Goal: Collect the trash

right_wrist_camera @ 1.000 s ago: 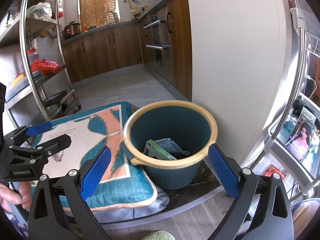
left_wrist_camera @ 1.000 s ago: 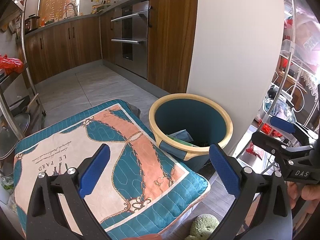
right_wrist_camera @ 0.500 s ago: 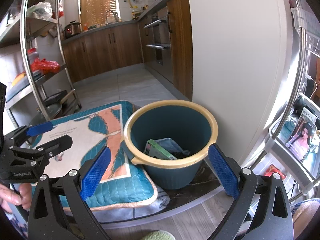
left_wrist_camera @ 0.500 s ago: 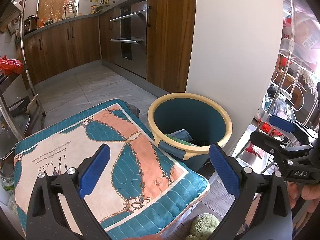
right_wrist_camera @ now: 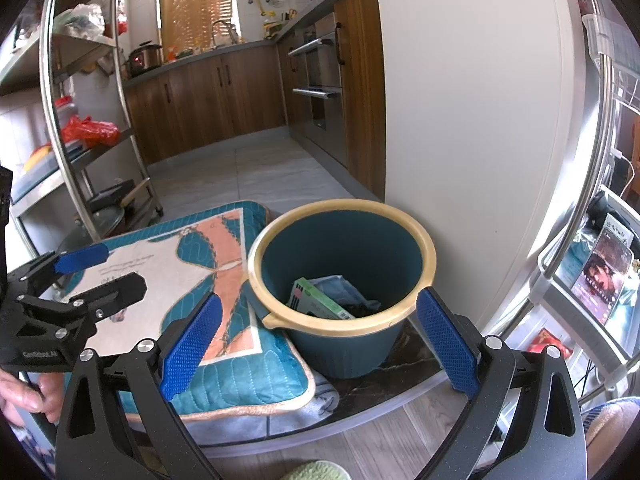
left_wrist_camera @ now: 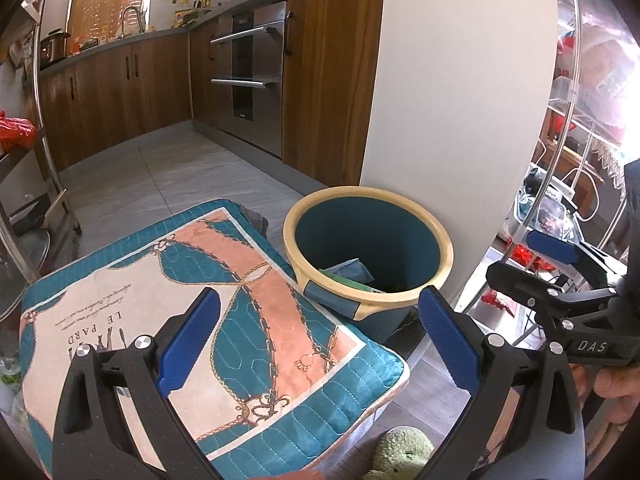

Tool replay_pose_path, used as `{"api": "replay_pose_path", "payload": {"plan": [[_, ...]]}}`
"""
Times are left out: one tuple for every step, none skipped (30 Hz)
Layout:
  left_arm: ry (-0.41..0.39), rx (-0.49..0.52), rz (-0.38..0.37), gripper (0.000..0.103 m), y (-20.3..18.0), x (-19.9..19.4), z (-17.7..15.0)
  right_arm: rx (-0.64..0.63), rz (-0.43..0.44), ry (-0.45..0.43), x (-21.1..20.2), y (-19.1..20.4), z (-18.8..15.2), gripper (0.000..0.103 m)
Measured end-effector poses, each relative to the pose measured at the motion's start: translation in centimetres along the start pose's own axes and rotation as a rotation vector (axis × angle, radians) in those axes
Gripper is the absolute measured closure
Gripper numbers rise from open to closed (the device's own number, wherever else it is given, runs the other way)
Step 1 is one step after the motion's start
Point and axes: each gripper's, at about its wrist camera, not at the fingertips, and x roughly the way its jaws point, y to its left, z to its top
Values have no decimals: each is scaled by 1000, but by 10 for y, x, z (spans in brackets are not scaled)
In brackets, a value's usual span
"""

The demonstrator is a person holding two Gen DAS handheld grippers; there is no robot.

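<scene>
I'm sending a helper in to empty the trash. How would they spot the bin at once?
Find the white wall end where the wooden kitchen cabinets stop. At its foot stands a teal bin beside a quilted teal and peach cushion. Only the bin is round and open-topped, with a cream rim, and a green carton lies inside.

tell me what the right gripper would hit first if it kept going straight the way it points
Most likely the teal bin with the cream rim: it sits squarely between the open right gripper fingers, trash already inside. Depth is hard to judge through the fisheye, but nothing stands in front of it.
</scene>
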Motion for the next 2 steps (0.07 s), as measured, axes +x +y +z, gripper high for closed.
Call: {"api": "replay_pose_path", "payload": {"plan": [[1, 0, 2, 5, 0, 0, 0, 0, 0, 0, 0, 0, 0, 6], [1, 0, 2, 5, 1, 0, 0, 0, 0, 0, -1, 0, 0, 6]]}}
